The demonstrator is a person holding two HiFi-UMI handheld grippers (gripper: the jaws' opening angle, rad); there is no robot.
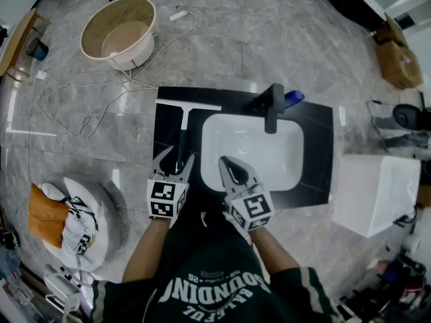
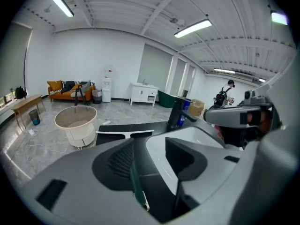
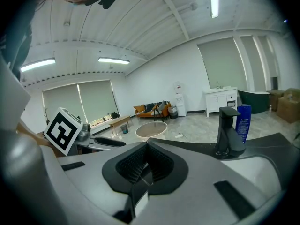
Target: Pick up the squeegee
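Observation:
The squeegee (image 1: 184,116) lies on the black counter (image 1: 316,147) left of the white sink (image 1: 283,160). Its white blade is at the far end and its dark green handle (image 1: 180,150) points towards me. My left gripper (image 1: 175,159) is open, its two fingers straddling the near end of the handle without pressing on it. In the left gripper view the handle (image 2: 135,182) runs between the wide-apart jaws of the left gripper (image 2: 150,153), with the blade (image 2: 124,133) beyond. My right gripper (image 1: 230,165) is shut and empty over the sink's near edge. The right gripper (image 3: 145,149) shows its jaws closed together.
A black faucet (image 1: 274,106) and a blue bottle (image 1: 293,98) stand behind the sink. On the floor are a beige basin (image 1: 120,31), a loose white cable (image 1: 87,106), a white box (image 1: 374,194) at the right, and a round stool with cloths (image 1: 64,224) at the left.

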